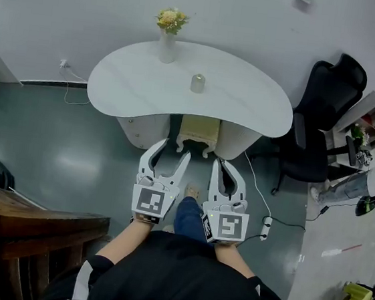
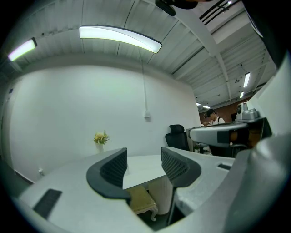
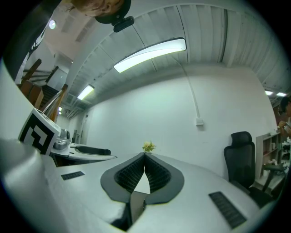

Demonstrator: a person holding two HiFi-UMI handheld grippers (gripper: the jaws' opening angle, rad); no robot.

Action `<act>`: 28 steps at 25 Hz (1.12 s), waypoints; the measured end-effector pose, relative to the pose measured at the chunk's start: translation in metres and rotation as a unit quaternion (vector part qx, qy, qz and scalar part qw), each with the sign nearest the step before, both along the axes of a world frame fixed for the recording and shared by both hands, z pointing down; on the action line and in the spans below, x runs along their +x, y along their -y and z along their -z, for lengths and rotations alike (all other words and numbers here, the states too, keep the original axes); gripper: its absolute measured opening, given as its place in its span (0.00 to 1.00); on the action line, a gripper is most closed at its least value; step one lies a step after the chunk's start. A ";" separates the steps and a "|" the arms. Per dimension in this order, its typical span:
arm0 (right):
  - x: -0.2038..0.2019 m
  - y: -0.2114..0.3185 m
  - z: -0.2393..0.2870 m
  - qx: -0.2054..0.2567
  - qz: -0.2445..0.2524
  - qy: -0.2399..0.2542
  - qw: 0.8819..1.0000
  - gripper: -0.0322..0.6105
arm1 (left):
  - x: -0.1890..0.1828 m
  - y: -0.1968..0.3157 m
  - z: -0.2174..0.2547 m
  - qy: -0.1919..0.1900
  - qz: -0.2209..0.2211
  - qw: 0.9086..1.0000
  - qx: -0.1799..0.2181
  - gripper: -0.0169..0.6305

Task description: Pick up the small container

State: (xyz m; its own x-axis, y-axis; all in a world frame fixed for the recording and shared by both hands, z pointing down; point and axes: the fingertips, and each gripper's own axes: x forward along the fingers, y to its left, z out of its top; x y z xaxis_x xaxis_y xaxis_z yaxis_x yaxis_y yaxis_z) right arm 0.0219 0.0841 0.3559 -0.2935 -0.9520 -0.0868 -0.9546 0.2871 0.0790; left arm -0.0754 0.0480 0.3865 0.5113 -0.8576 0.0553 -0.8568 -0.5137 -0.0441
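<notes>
The small container, a pale metallic cylinder, stands upright near the middle of the white curved table. Both grippers hover over the floor short of the table's near edge, well apart from the container. My left gripper is open, and its dark ribbed pads stand apart with only the tabletop showing between them. My right gripper is shut, its tips meeting with nothing held. I cannot make out the container in either gripper view.
A white vase of yellow flowers stands at the table's far edge. A cream cushioned stool is tucked under the table. A black office chair is at the right, a wooden bench at lower left, and a power strip lies on the floor.
</notes>
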 end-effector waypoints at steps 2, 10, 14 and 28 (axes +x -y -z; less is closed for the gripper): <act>0.001 0.015 0.000 0.002 0.002 0.000 1.000 0.09 | 0.002 0.013 -0.001 0.001 0.001 1.000 0.000 0.38; 0.012 0.084 -0.009 -0.007 0.011 0.002 1.000 0.09 | 0.012 0.078 -0.008 -0.003 0.007 1.000 -0.002 0.38; 0.018 0.120 -0.008 -0.010 0.019 0.003 1.000 0.09 | 0.020 0.111 -0.008 -0.003 0.013 1.000 -0.007 0.38; 0.044 0.242 -0.010 -0.021 0.055 -0.013 0.998 0.09 | 0.044 0.226 -0.009 -0.005 0.047 0.999 -0.011 0.38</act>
